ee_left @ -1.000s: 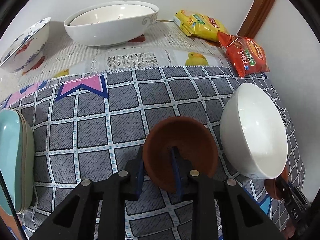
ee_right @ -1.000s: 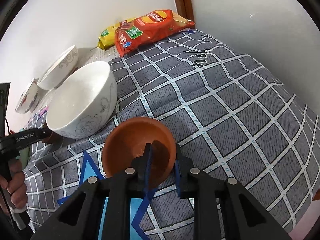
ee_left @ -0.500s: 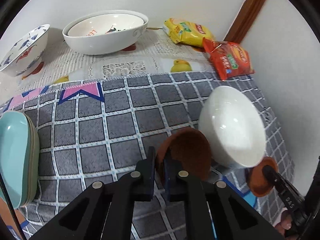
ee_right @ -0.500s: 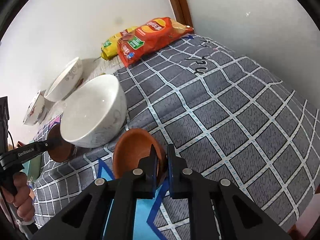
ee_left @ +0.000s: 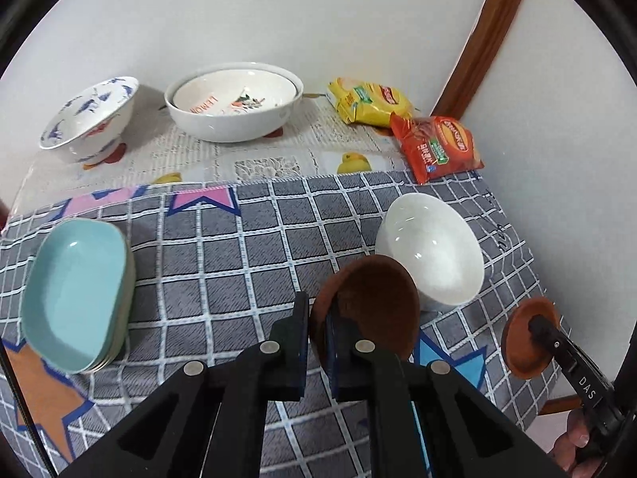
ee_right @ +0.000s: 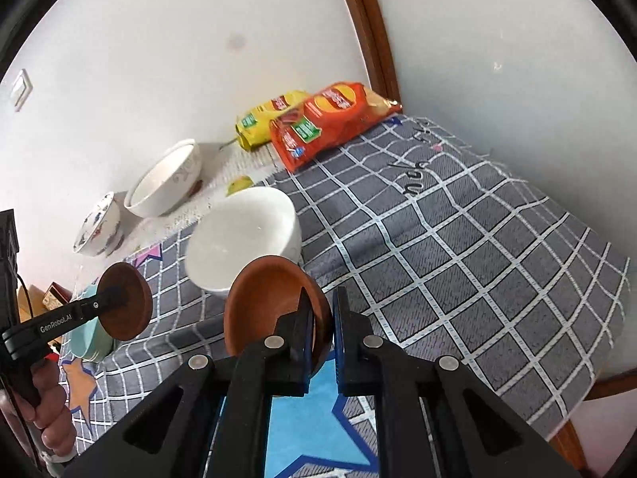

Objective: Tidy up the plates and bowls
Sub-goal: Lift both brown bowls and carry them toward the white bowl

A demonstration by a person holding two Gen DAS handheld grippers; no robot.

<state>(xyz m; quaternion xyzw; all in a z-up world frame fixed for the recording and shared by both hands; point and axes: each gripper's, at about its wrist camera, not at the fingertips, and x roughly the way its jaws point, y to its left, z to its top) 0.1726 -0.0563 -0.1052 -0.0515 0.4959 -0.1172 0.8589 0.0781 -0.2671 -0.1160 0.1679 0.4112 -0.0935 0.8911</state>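
Left gripper (ee_left: pixel 316 332) is clamped tight on the rim of a small brown dish (ee_left: pixel 366 306), one finger inside, one outside, and the dish hangs clear of the checked cloth (ee_left: pixel 223 279), tilted so its hollow faces the camera. The tool angles steeply down at the table. Right gripper (ee_right: pixel 320 326) does the same thing with a second brown dish (ee_right: pixel 270 302), pinched at its near rim and held up off the cloth too.

Each camera catches the other tool: in the right wrist view the left one comes in from the left edge with its dish seen from the back, a hand (ee_right: pixel 47 410) wrapped round the handle, partly cut off by the frame.

Just behind both dishes sits a plain white bowl (ee_left: pixel 434 255) near the right edge of the table; its foot is hidden by the left dish. At the left edge there's a stack of teal oblong plates (ee_left: pixel 75 290), can't count how many. Along the far edge: a blue-patterned bowl (ee_left: pixel 91 119), two nested white bowls (ee_left: pixel 235 107), then a yellow snack bag (ee_left: pixel 370 103) and a red snack bag (ee_left: pixel 438 147) in the far right corner.
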